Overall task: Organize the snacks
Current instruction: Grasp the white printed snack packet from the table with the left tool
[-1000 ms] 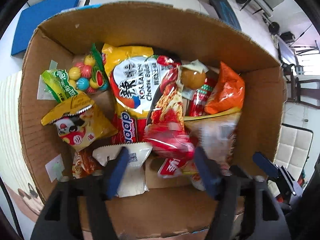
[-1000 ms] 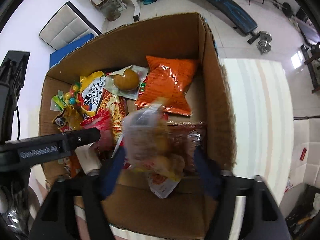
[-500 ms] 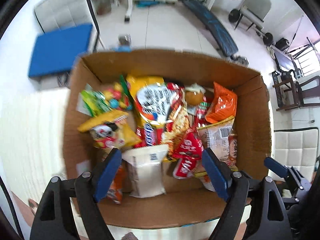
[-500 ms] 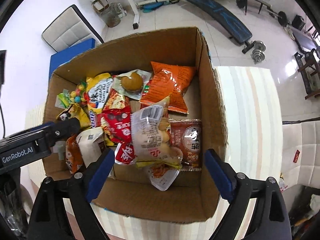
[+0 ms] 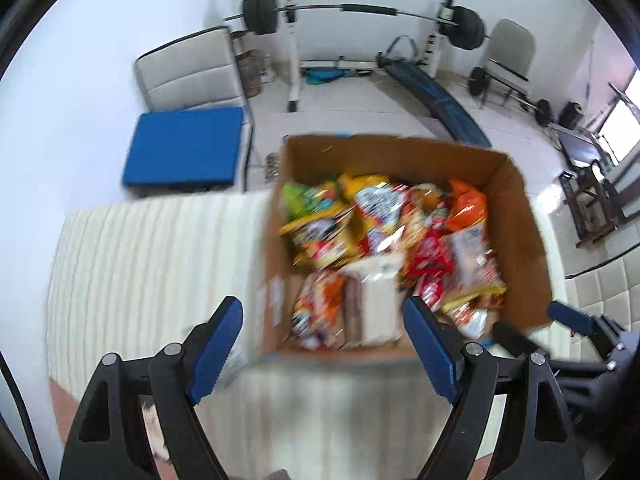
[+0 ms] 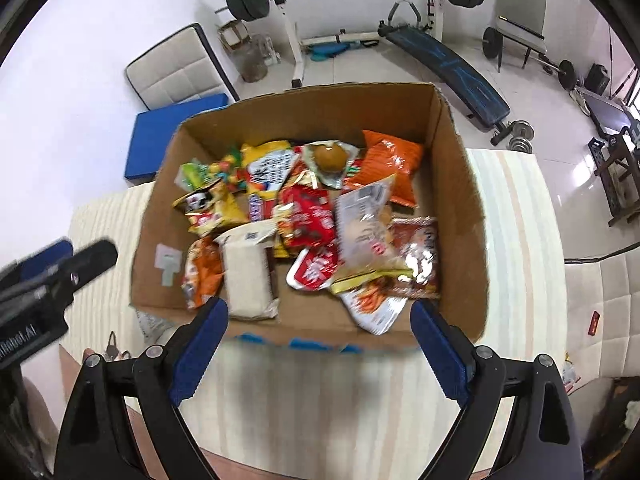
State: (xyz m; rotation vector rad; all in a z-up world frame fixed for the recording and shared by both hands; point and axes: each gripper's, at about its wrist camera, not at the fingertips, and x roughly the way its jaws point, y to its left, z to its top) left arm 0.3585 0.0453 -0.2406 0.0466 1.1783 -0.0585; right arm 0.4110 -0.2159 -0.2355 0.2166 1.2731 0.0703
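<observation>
Cardboard box [image 6: 460, 208] of snacks [image 6: 312, 220] sits frame centre on striped worktop [image 6: 520, 240]; left claw [image 5: 320, 344] and right claw [image 6: 318, 338] both wide, empty, above near rim; judged best: pick one loose top packet, descend squarely.

we see a table under a cream striped cloth [image 6: 516, 248], and 1 open cardboard box [image 6: 460, 200] standing directly on it. the box sits toward the table's far edge, with bare cloth on both sides and in front. inside it, snack packets [image 6: 312, 220] lie heaped on its floor.
</observation>
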